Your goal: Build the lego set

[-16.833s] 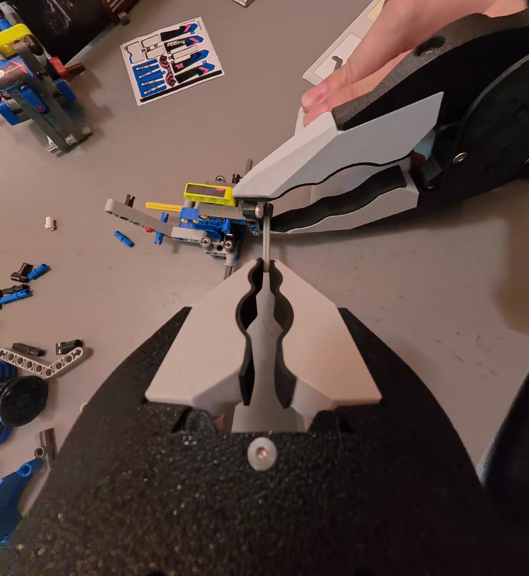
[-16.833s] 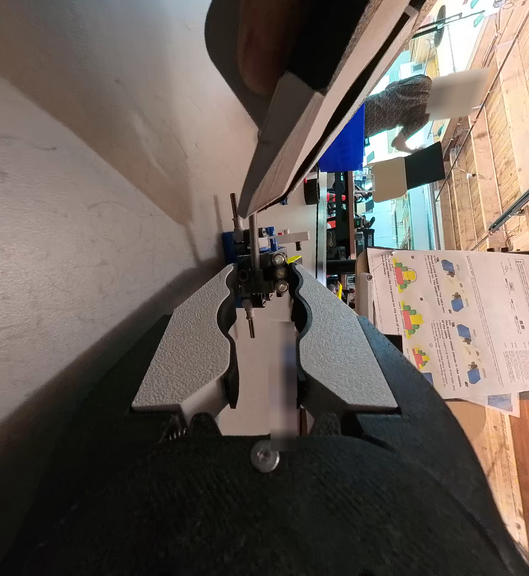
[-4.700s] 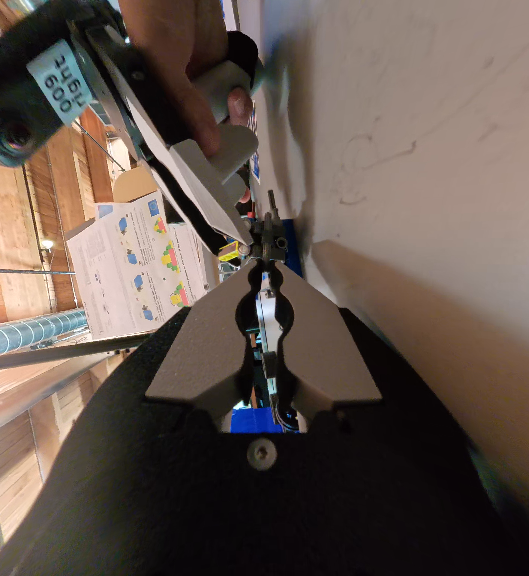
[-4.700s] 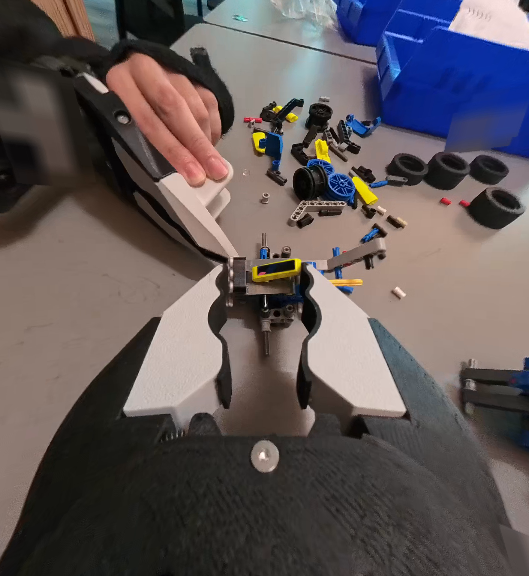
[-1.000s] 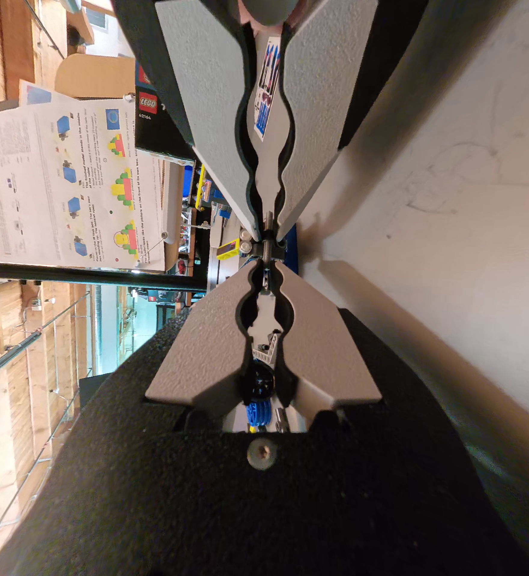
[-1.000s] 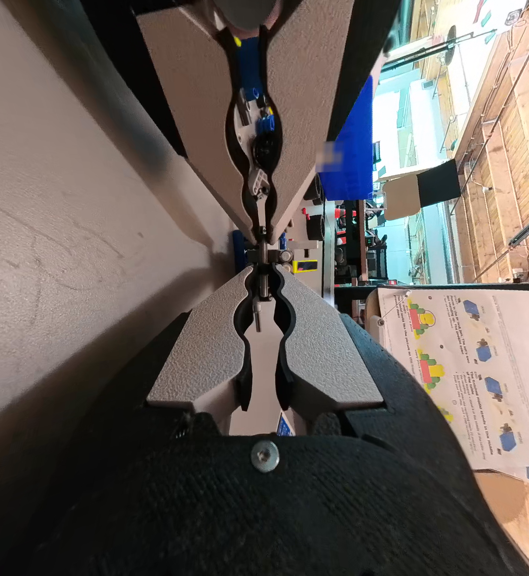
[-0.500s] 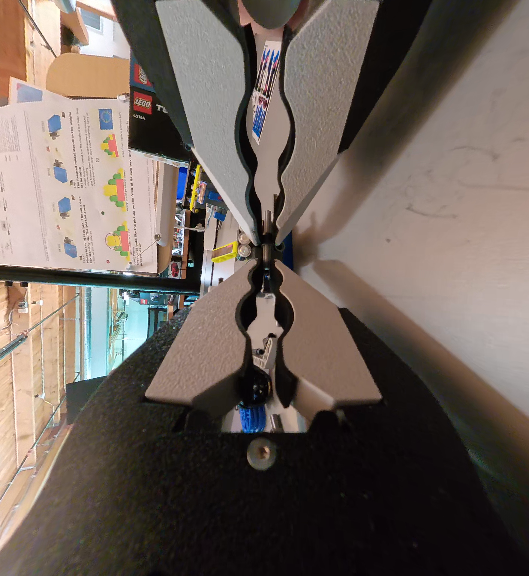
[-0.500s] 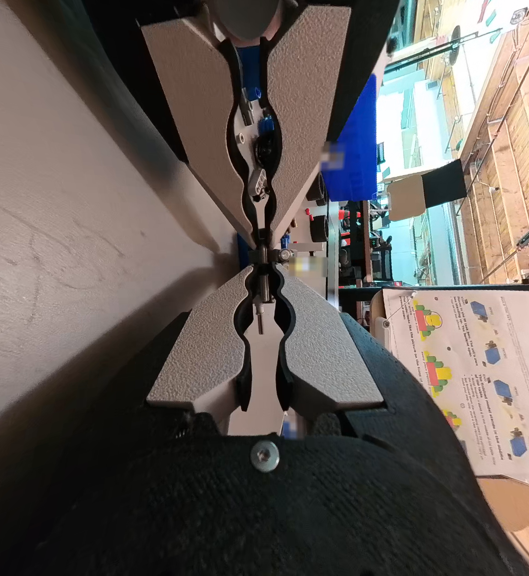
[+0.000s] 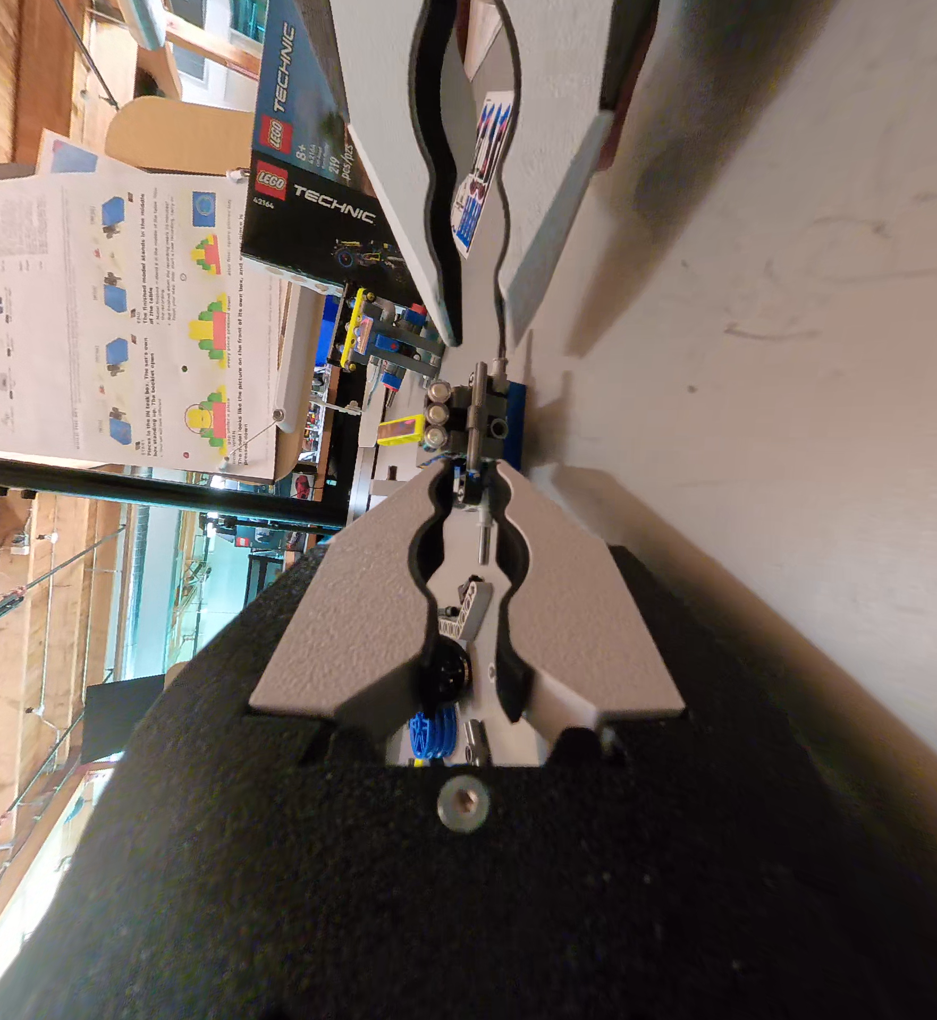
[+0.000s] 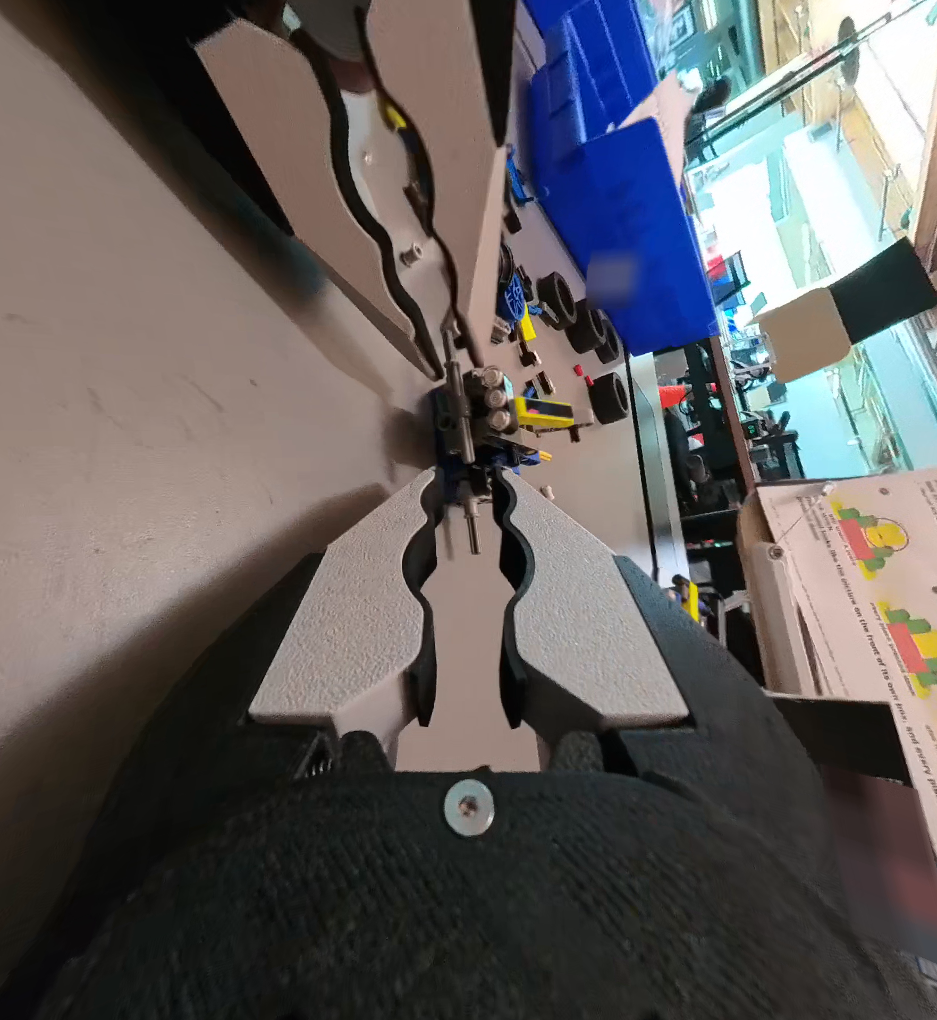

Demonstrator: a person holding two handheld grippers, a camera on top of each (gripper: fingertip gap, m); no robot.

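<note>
A small brick assembly (image 9: 458, 419) of black, grey and blue parts with a yellow piece (image 9: 400, 430) sits on the grey table (image 9: 758, 331). A thin grey axle runs through it. My two grippers face each other across it. My left gripper (image 9: 469, 477) is open, and one axle end (image 9: 484, 538) lies loose between its fingers. My right gripper (image 10: 466, 483) is open, with the other axle end (image 10: 472, 530) between its fingers, untouched. Each gripper also shows in the other's view, the right (image 9: 482, 336) and the left (image 10: 449, 359), both with tips apart just short of the assembly (image 10: 482, 419).
Blue bins (image 10: 620, 193), black tyres (image 10: 609, 397) and several loose small parts lie beyond the assembly. A dark set box (image 9: 311, 165), a second partial model (image 9: 383, 336), a sticker sheet (image 9: 477, 182) and a printed instruction sheet (image 9: 96, 331) stand on the other side. Spacing between my two grippers at the tips: around 4 cm.
Both grippers were shut on the axle's ends half a second ago. Both have now opened and let go. Both have drawn back a little from the assembly.
</note>
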